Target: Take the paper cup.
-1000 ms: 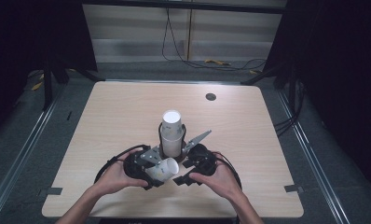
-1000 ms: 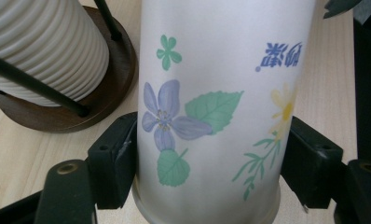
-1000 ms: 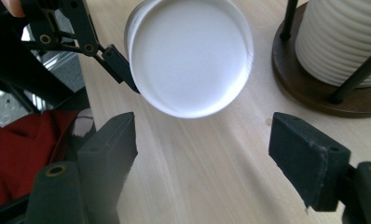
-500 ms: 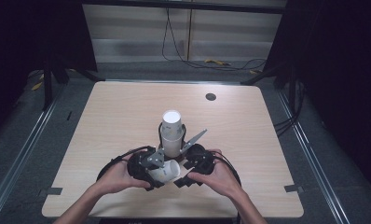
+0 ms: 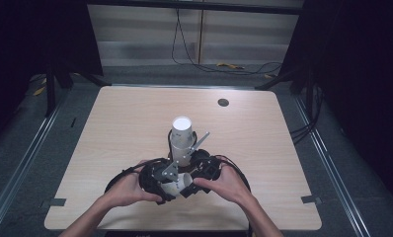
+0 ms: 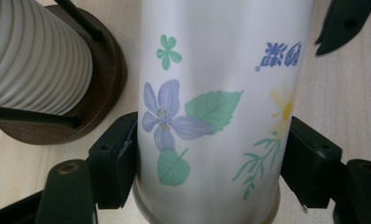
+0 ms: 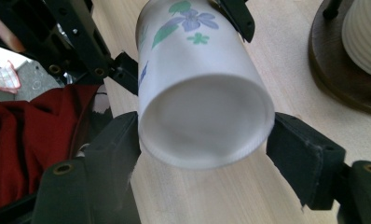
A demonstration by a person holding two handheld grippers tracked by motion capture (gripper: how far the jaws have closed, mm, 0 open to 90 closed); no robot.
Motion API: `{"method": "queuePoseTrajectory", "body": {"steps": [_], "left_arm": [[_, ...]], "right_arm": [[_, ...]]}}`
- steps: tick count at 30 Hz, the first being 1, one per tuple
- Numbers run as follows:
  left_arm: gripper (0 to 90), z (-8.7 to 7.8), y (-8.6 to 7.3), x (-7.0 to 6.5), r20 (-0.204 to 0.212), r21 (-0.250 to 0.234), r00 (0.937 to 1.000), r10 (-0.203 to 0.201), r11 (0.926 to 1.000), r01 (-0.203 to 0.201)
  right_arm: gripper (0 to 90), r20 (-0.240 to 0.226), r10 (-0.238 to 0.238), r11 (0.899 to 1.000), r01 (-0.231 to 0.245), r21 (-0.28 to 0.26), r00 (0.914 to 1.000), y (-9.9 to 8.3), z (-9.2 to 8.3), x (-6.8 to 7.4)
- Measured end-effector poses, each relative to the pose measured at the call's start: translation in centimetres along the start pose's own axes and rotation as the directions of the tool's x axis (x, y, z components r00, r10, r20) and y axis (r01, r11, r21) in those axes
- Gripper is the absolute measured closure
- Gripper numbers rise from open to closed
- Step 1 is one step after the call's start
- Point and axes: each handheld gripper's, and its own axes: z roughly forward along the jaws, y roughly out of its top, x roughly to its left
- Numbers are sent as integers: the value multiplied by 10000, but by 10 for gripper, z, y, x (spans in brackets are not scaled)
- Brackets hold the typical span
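A: Report the position of the flowered paper cup [image 5: 178, 182]

B: It is held on its side low over the desk [image 5: 110, 128], near the front edge, between the two hands. In the high view it sits just in front of the stack of ribbed white cups [image 5: 181, 140], which stands upright on a round dark wooden base [image 6: 97, 79] with thin black rods.

A: State of the left tongs [image 6: 207, 168]?

B: Clamped on the flowered paper cup. In the left gripper view both black pads press against the cup's wall near its rim, one on each side, with the blue flower and green leaves between them.

A: State of the right tongs [image 7: 203, 144]?

B: Its jaws have just been closing, with the cup's bottom end between them. In the right gripper view the left pad meets the cup's edge; the right pad stands just beside it, and I cannot tell whether it touches. The round white underside of the cup faces that camera.

A: Other items?

B: A small dark round fitting [image 5: 223, 102] is set in the desk's far right area, well apart from the cups. A red cloth [image 7: 20, 140] appears below the desk edge in the right gripper view
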Motion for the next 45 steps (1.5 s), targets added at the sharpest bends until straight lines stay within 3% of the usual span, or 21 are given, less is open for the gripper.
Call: {"method": "queuePoseTrajectory", "body": {"steps": [11, 15, 17, 23, 30, 41, 45], "left_arm": [[289, -3, 6, -7, -236, -183, 9992, 333, 9993, -337], [290, -2, 5, -7, -205, -365, 9996, 207, 9991, -215], [291, -2, 4, -7, -247, -368, 9991, 358, 9986, -367], [291, -1, 2, -8, -215, -495, 9994, 275, 9984, -285], [286, -3, 2, -7, -243, -514, 9987, 442, 9976, -454], [249, -5, 0, -7, -455, -1098, 9988, 165, 9937, -215], [233, -7, -2, -6, -328, -1378, 9995, 28, 9904, -73]], "right_arm": [[326, -422, -88, 9999, 91, 73, 9991, 3, 2, 2], [336, -354, 16, 9999, -12, 112, 9994, 2, 3, 1], [341, -405, 111, 9999, -106, 120, 9991, 1, 3, 1], [350, -423, 57, 9999, -53, 98, 9991, -1, 4, 0], [356, -441, -58, 10000, 59, 11, 9990, -1, 3, 0], [362, -316, -55, 9999, 52, -102, 9995, -1, -3, 2], [363, -233, -137, 9997, 132, -225, 9996, -1, -4, 3]]}}
